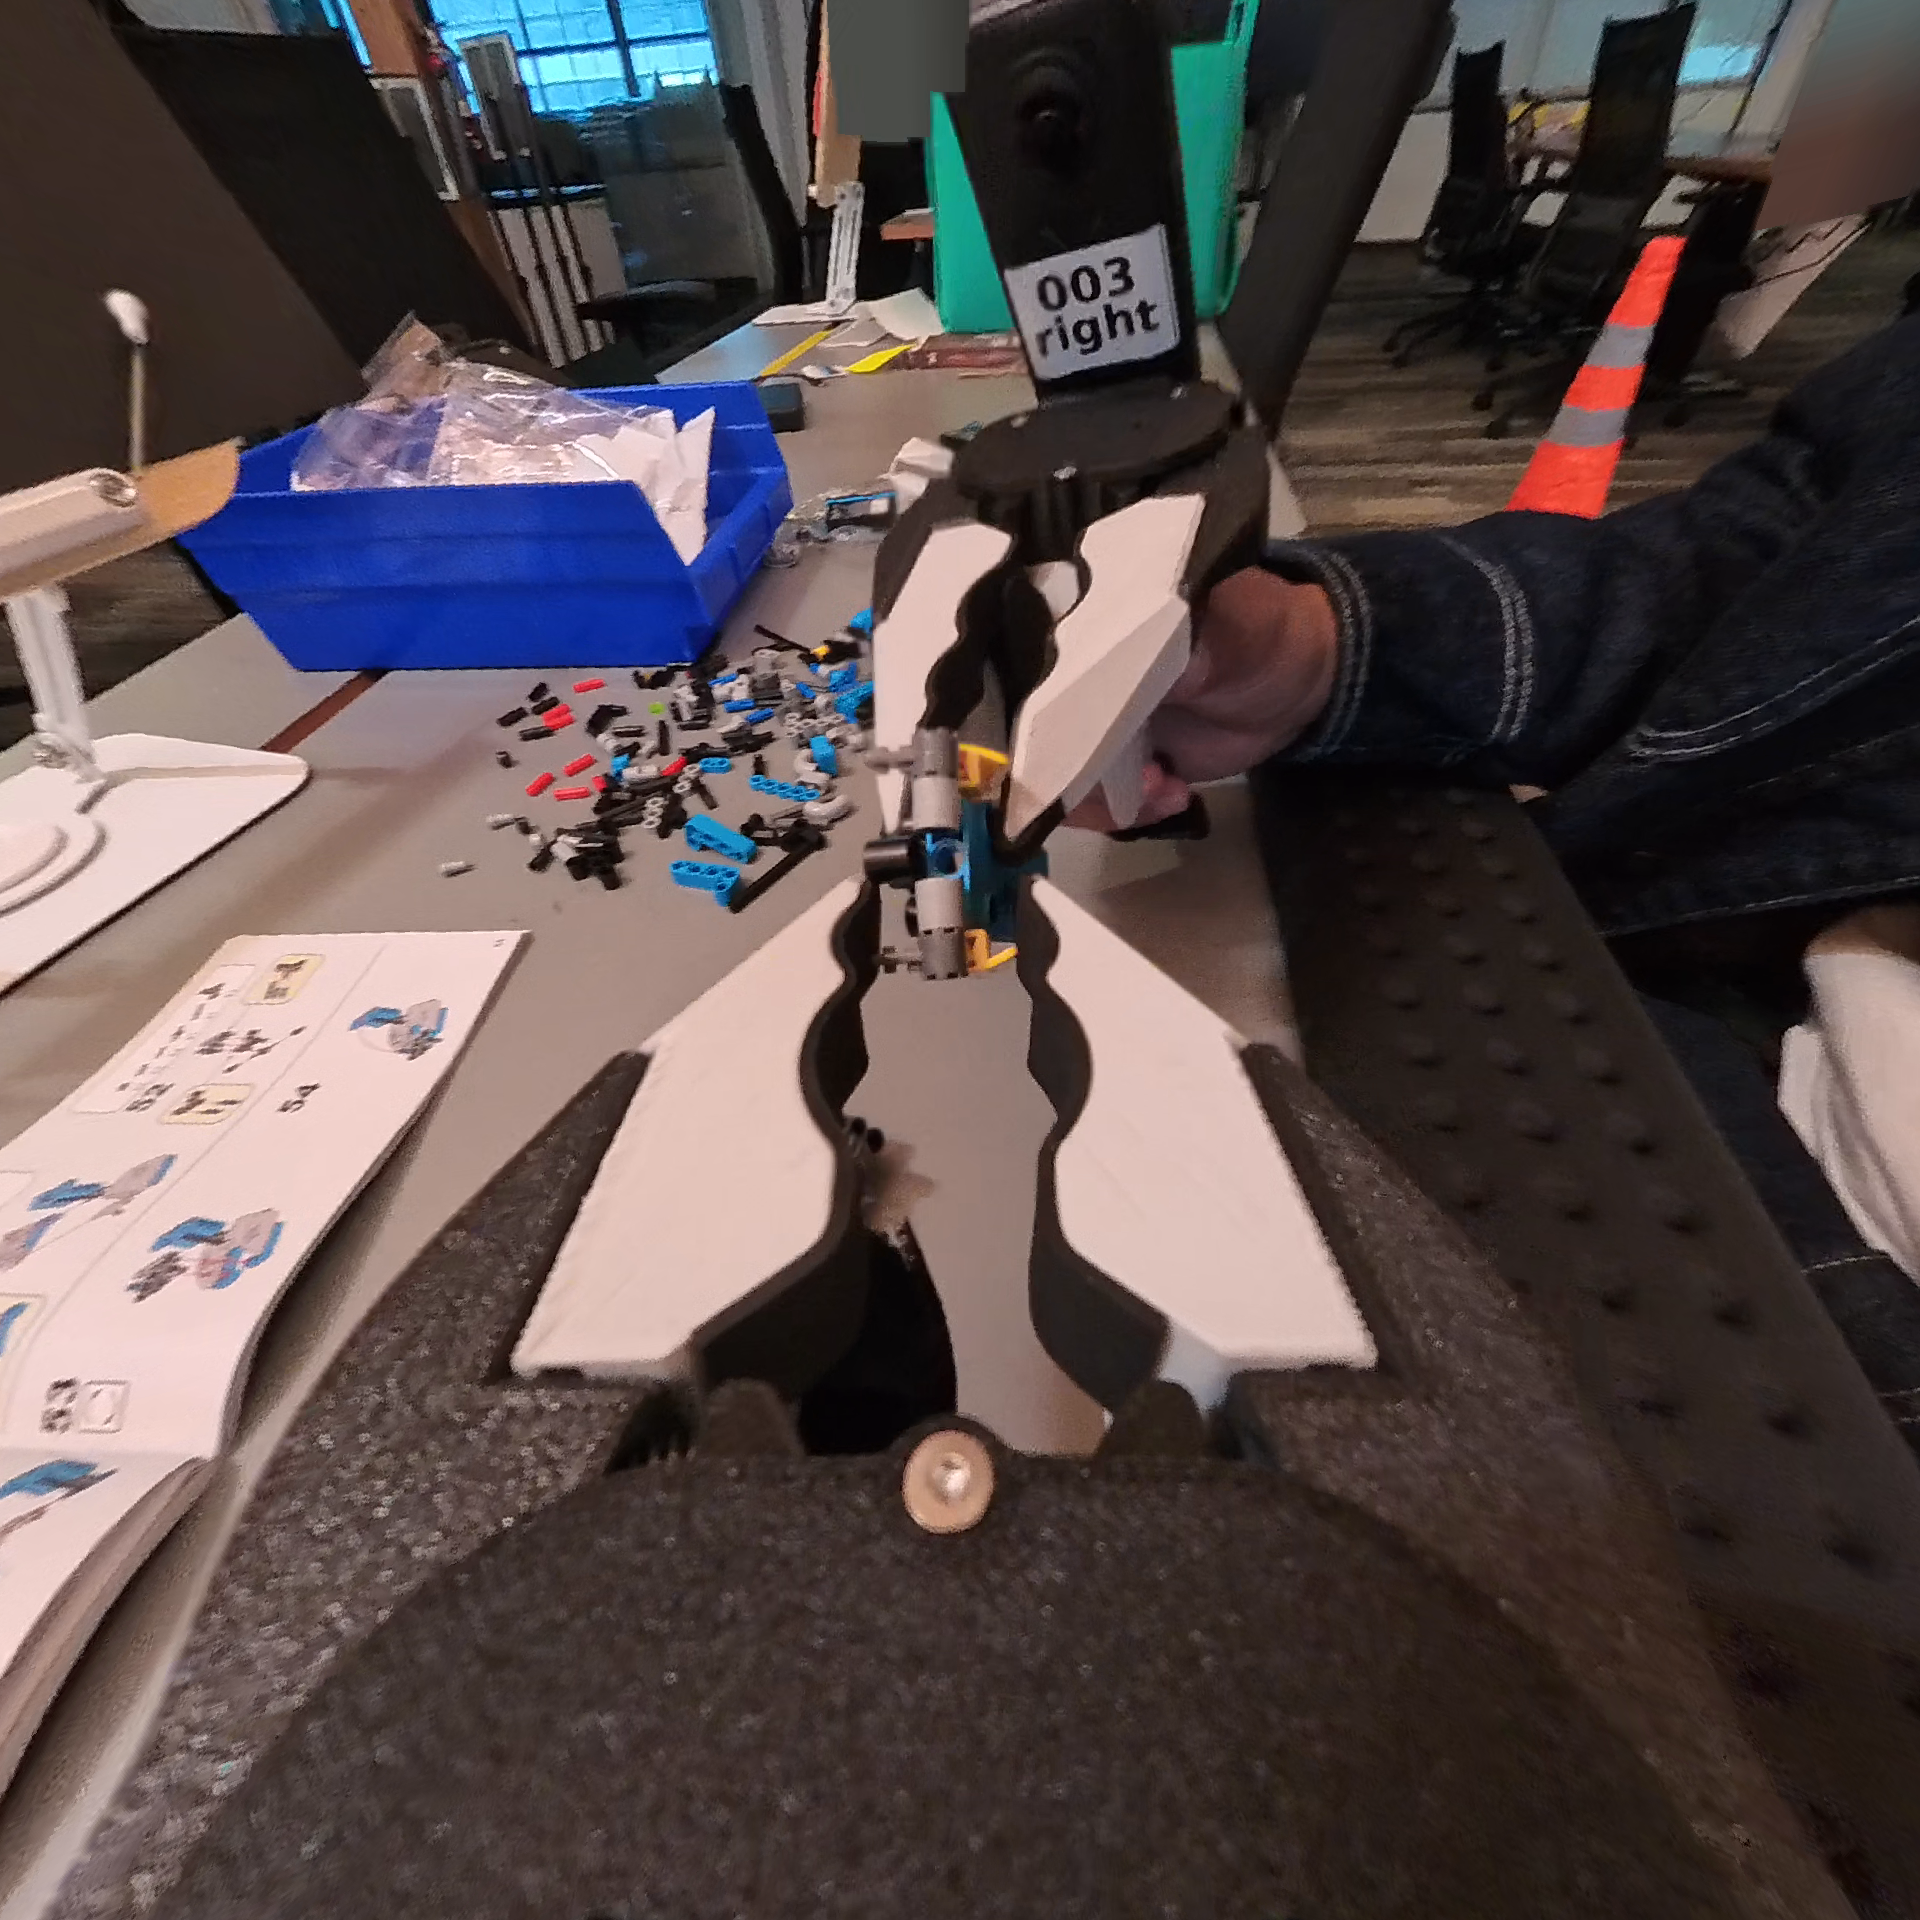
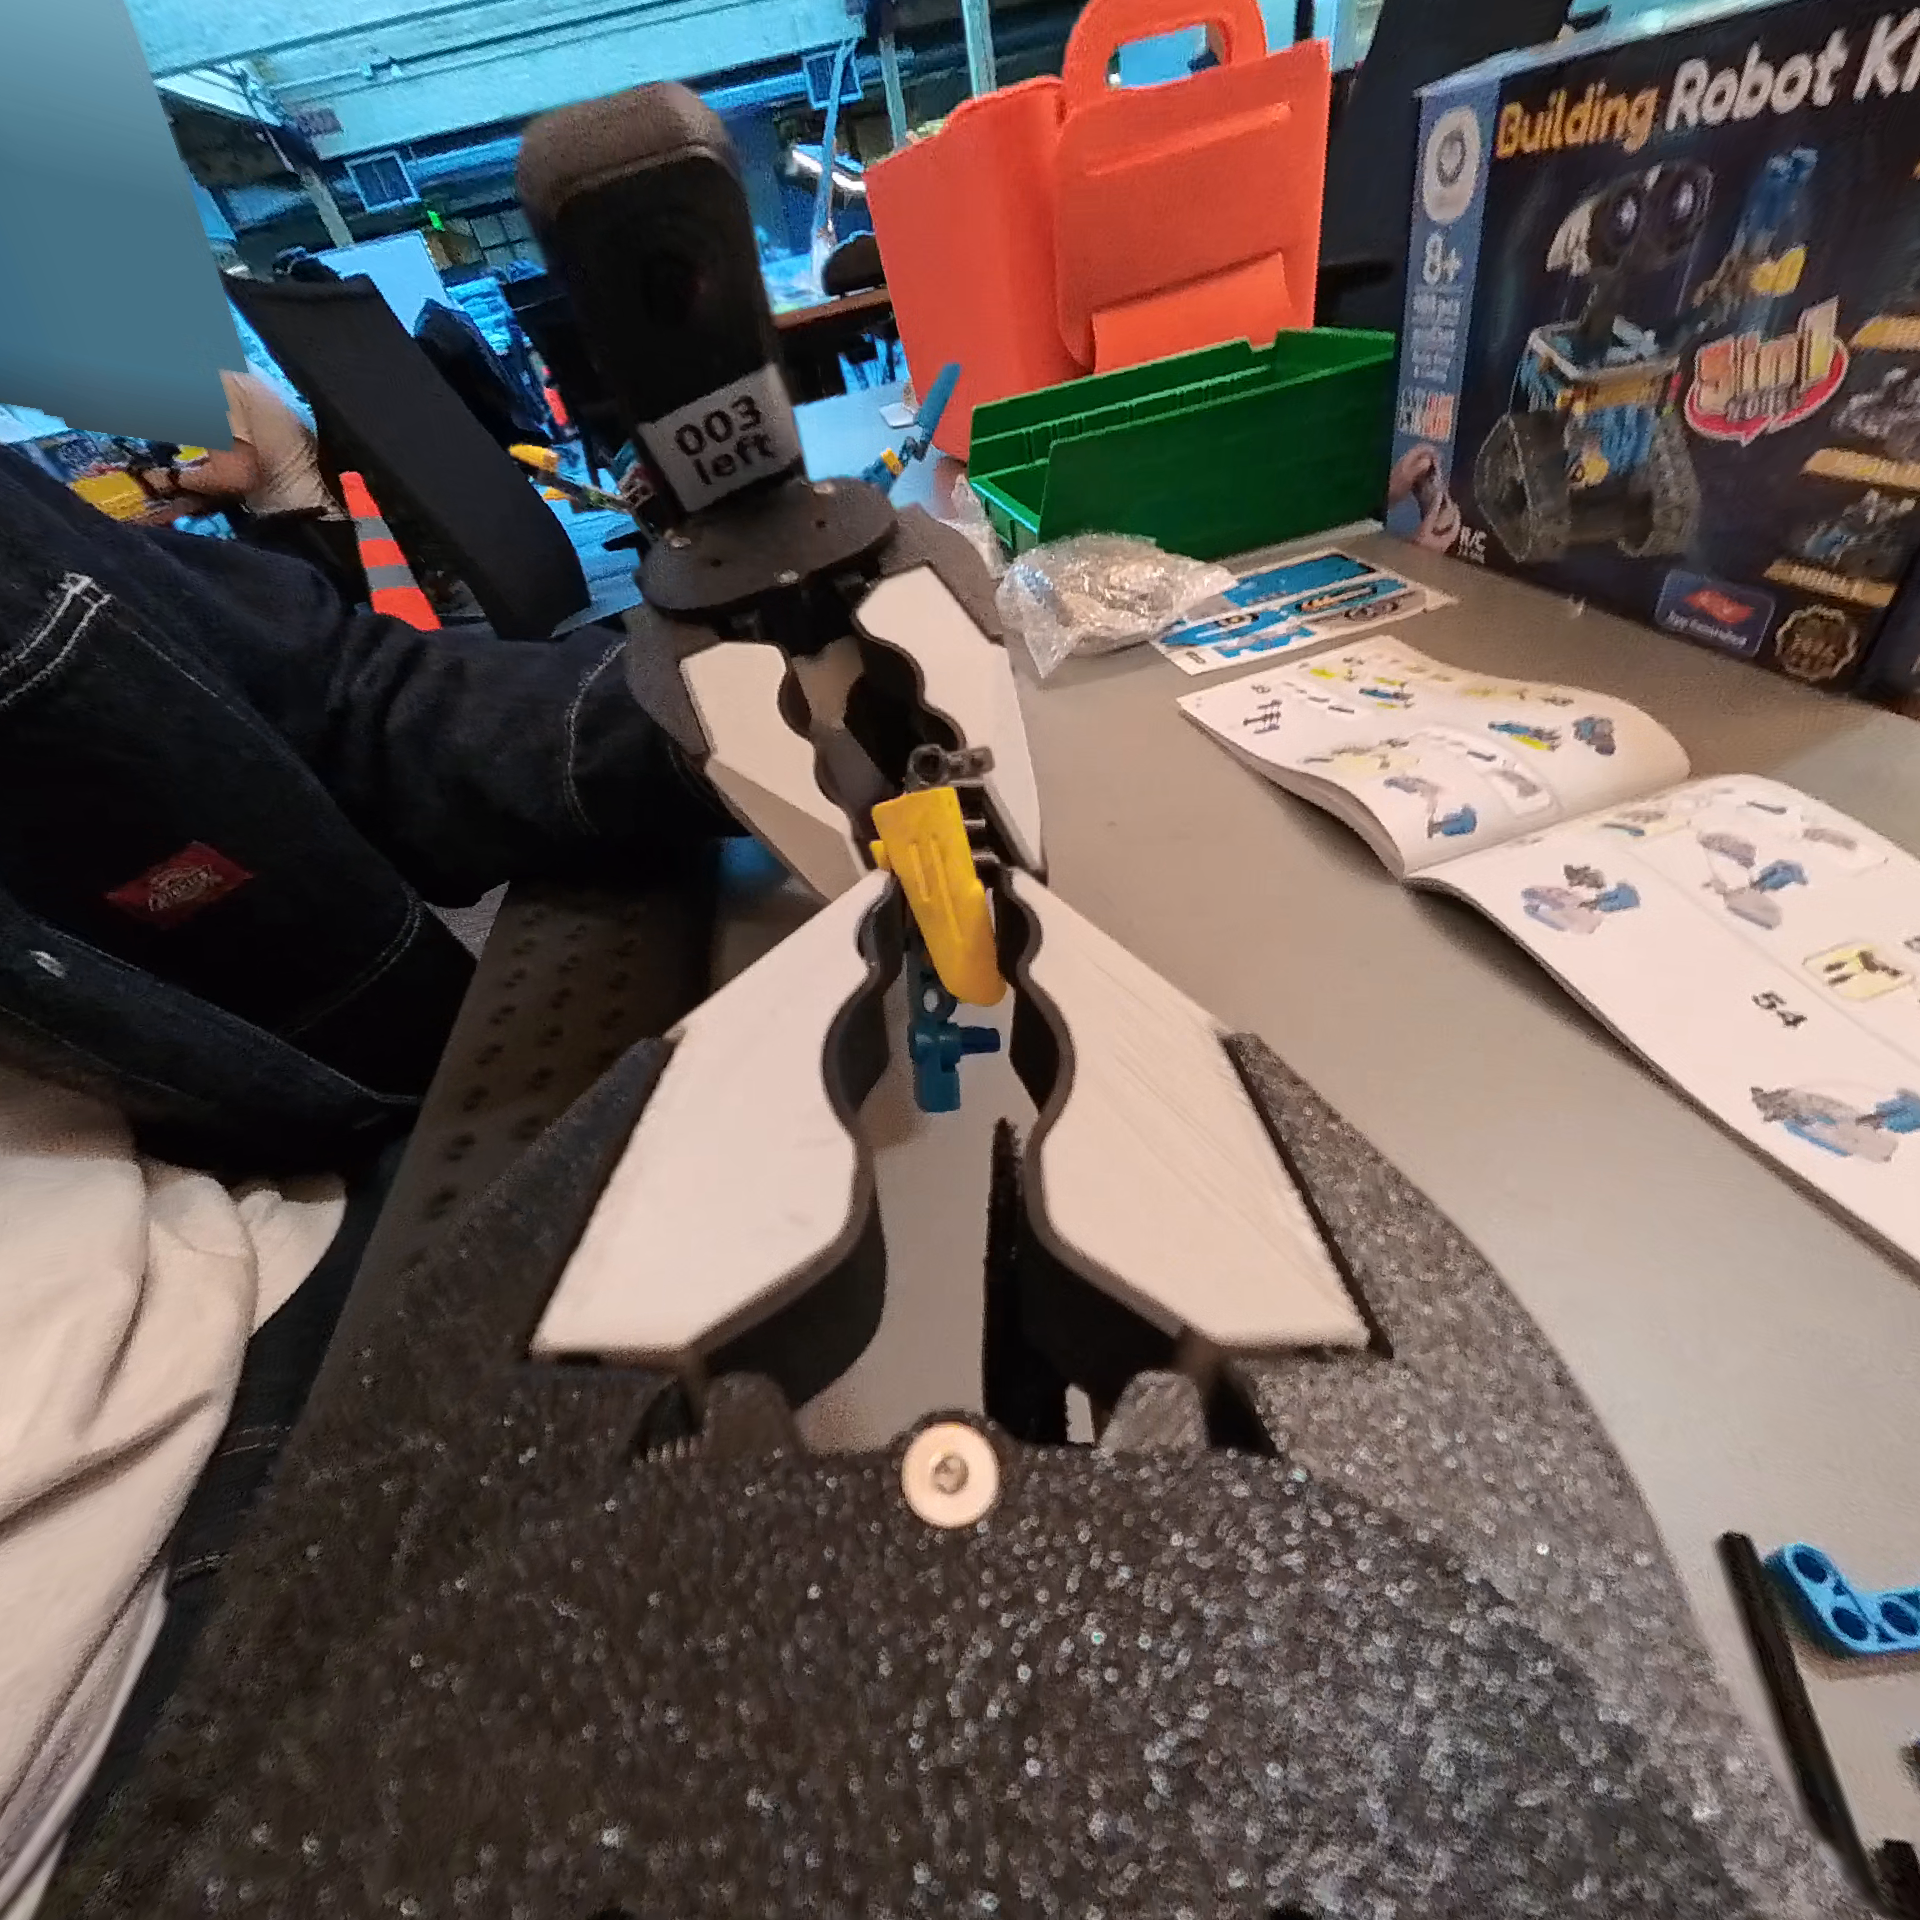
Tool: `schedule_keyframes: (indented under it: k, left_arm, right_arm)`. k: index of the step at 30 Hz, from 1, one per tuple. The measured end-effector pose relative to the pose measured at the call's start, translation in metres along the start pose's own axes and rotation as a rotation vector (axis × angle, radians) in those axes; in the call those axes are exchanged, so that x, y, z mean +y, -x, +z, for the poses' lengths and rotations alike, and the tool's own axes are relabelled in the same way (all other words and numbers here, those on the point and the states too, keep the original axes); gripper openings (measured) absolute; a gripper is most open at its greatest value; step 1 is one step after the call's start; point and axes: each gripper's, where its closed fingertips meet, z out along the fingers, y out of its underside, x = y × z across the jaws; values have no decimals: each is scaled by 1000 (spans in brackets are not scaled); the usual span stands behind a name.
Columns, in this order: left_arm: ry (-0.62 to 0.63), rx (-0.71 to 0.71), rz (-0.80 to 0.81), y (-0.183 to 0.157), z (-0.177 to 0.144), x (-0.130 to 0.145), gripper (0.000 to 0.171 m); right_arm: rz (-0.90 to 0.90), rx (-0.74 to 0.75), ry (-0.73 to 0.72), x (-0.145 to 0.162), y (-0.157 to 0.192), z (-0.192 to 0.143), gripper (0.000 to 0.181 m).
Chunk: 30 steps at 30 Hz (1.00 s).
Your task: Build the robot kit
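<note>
The grey surface [image 1: 582, 966] carries everything, with a black perforated mat [image 1: 1538, 1122] along its near edge. Toward the back of the right wrist view stand a dark printed kit box [image 2: 1662, 312], an orange felt bag [image 2: 1101, 208] and a green bin [image 2: 1174, 457]. The left wrist view shows a blue bin [image 1: 488, 551] stuffed with clear plastic bags. An open instruction booklet [image 2: 1662, 904] lies flat near the grippers. Loose small parts [image 1: 686, 769] in black, blue, red and grey lie scattered in front of the blue bin.

The two grippers meet tip to tip above the surface. The left gripper [image 1: 940, 914] and the right gripper [image 2: 945, 914] each have their jaws clamped on opposite ends of one small brick assembly [image 1: 951, 862]. It is built of blue, grey and yellow pieces and is held clear of the surface between them.
</note>
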Motion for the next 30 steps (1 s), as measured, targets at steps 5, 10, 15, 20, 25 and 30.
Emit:
schedule_keyframes:
  k: [5,10,15,20,25,30]
  left_arm:
    - [37,-96,101,9,1,4,25]
    - [76,-156,138,17,1,10,25]
    - [82,-170,116,22,1,12,25]
    - [33,-129,52,20,-3,4,25]
    - [28,-60,32,8,-1,3,25]
    - [42,58,-87,-3,0,7,25]
  right_arm:
    - [75,18,3,3,-5,2,18]
    - [169,31,17,9,-10,5,18]
    - [127,39,16,9,-14,2,33]
    - [28,67,105,27,-20,2,40]
    - [3,13,85,22,-8,3,19]
    - [-56,-20,110,25,-2,1,18]
